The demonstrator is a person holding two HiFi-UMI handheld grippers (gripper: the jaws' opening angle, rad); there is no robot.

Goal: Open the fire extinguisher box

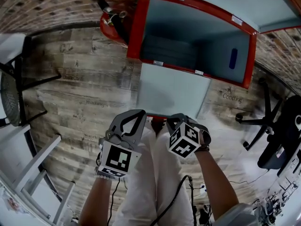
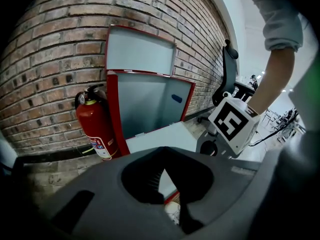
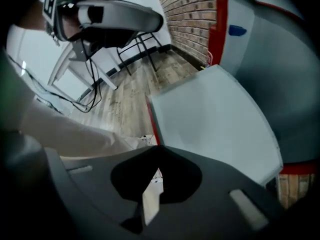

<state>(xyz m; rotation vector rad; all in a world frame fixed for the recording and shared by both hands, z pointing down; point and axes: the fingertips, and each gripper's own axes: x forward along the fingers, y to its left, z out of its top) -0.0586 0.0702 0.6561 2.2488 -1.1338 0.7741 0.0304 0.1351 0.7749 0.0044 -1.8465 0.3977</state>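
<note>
1 box point(image 1: 135, 29), open; 1 extinguisher point(image 1: 109, 25) beside it; left gripper point(image 1: 139, 113) & right gripper point(image 1: 172, 119): jaws together, empty.

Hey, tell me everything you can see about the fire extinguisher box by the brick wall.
The fire extinguisher box is a red-framed cabinet with pale grey panels, seemingly painted metal, set low against the brick wall. It stands open: an upper door is raised above it, a lower door lies folded down toward the person. Inside looks empty, with a blue oval mark. A red extinguisher stands beside it.
</note>
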